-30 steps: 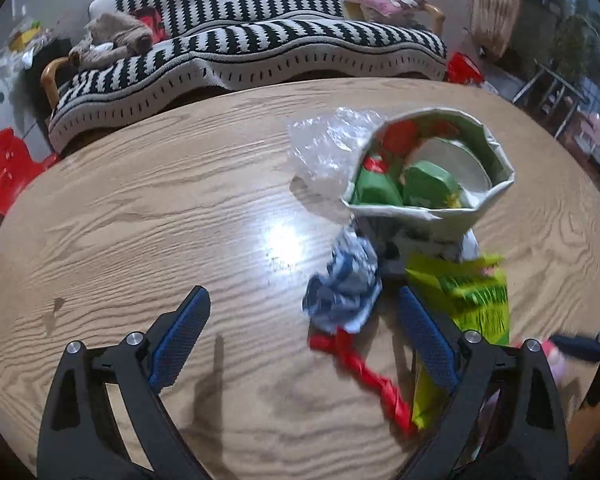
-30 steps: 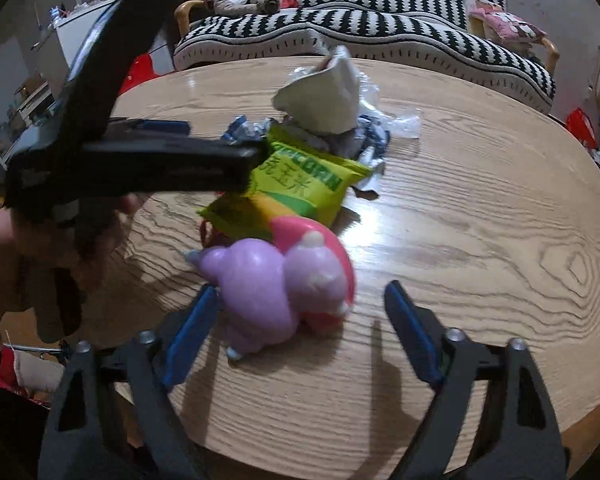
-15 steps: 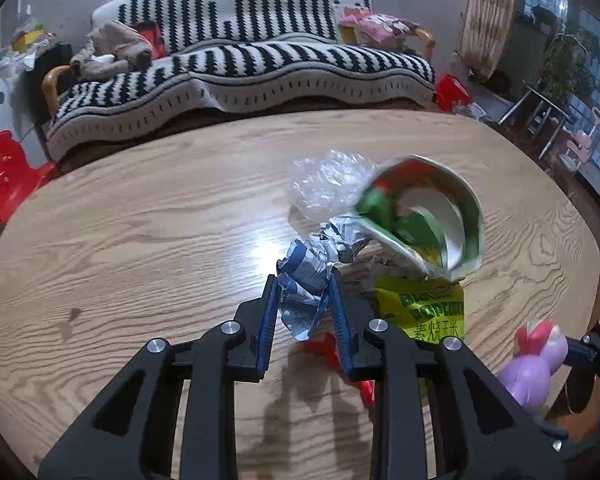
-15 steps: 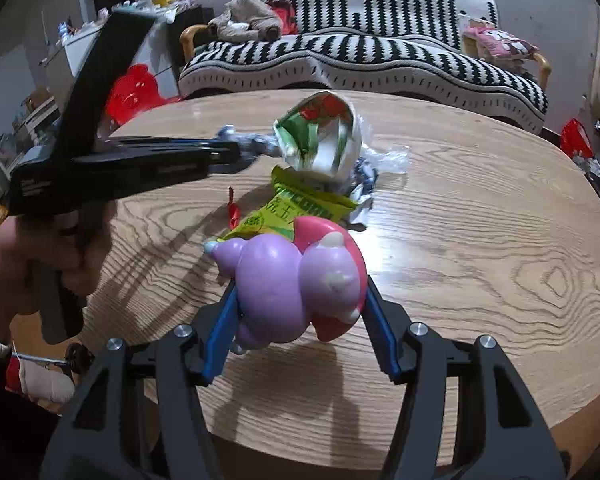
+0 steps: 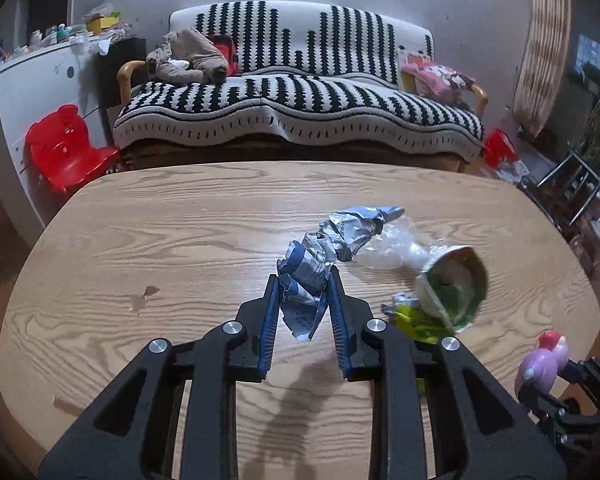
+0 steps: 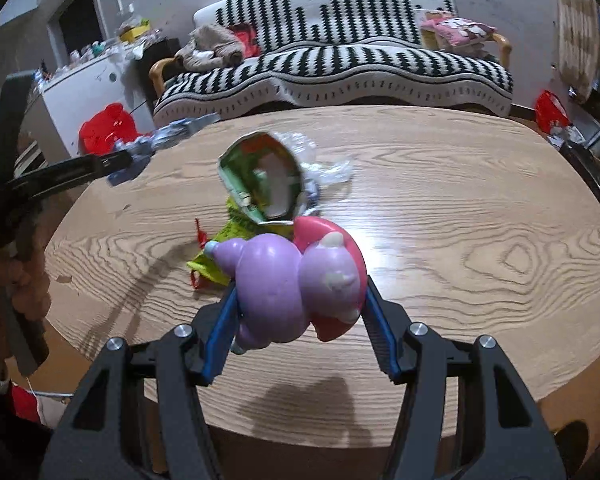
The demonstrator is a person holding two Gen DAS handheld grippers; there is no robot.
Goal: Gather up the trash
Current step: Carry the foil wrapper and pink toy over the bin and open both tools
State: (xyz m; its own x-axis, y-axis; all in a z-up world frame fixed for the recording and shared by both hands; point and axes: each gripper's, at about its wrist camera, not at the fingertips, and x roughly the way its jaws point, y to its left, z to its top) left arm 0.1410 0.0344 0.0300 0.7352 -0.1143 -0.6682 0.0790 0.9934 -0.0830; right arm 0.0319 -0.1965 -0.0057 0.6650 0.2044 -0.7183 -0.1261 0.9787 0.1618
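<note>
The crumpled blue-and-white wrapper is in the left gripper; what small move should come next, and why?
Probably lift it a little higher, clear of the pile. The left gripper is shut on the crumpled wrapper, whose far end reaches toward the clear plastic beside the tipped paper cup on the table. No bin is in view.

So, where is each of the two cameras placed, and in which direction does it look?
Left wrist: on the left hand-held gripper, looking down over the wooden table toward the striped sofa; its fingers clamp the crumpled wrapper.
Right wrist: on the right hand-held gripper, facing the same way; its fingers clamp the purple-and-pink toy; a hand shows at left.
Shared: table, sofa, paper bowl, wrapper, toy.
</note>
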